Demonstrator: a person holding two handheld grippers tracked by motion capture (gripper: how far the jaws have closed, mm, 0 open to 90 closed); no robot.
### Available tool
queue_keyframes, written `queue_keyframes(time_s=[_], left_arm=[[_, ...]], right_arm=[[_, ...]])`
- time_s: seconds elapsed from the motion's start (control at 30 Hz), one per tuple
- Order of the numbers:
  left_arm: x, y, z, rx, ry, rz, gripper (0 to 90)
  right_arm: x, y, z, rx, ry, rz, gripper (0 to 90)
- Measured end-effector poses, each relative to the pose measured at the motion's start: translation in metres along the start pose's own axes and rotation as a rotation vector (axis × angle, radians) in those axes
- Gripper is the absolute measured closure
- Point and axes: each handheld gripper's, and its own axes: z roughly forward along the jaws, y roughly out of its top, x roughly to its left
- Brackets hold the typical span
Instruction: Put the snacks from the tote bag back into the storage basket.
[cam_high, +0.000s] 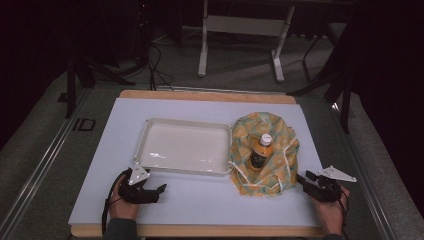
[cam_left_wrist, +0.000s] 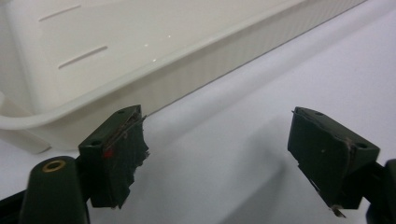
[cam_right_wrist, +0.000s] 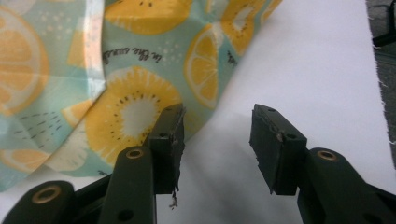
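A fruit-print cloth (cam_high: 264, 150) lies spread on the table's right half, and a small bottle (cam_high: 260, 151) with a white cap rests on it. A white tray (cam_high: 183, 146) sits left of the cloth. My left gripper (cam_high: 161, 189) rests near the table's front left, just in front of the tray's near corner, open with bare table between its jaws (cam_left_wrist: 219, 158). My right gripper (cam_high: 303, 179) lies at the front right, open, its tips just off the cloth's right edge. In the right gripper view the cloth (cam_right_wrist: 126, 70) lies beyond the left jaw, nothing between the jaws.
A white mat (cam_high: 210, 197) covers the wooden table, whose front edge runs just before both hands. Table legs and cables stand on the floor behind the table. Open mat lies between the two grippers.
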Motion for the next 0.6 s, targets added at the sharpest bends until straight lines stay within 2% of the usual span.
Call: queue_keyframes(time_s=[0.13,0.3,0.5,0.6], left_arm=[[0.003,-0.0011,-0.0026,-0.015,-0.008,-0.012,18.9],[0.0059,-0.0022,-0.0045,-0.03,-0.012,-0.029,18.5],[0.0054,-0.0032,-0.0056,-0.046,-0.005,-0.029,18.5],[0.0055,-0.0034,-0.0052,-0.043,-0.001,-0.029,18.5]], right_arm=[[-0.003,-0.0004,-0.0008,-0.009,0.005,0.032,56.3],[-0.0043,-0.0002,-0.0008,-0.01,0.002,0.046,53.4],[-0.0018,0.0007,-0.0006,-0.002,0.001,0.016,54.3],[-0.0029,0.0009,-0.0015,-0.01,0.02,0.02,53.9]])
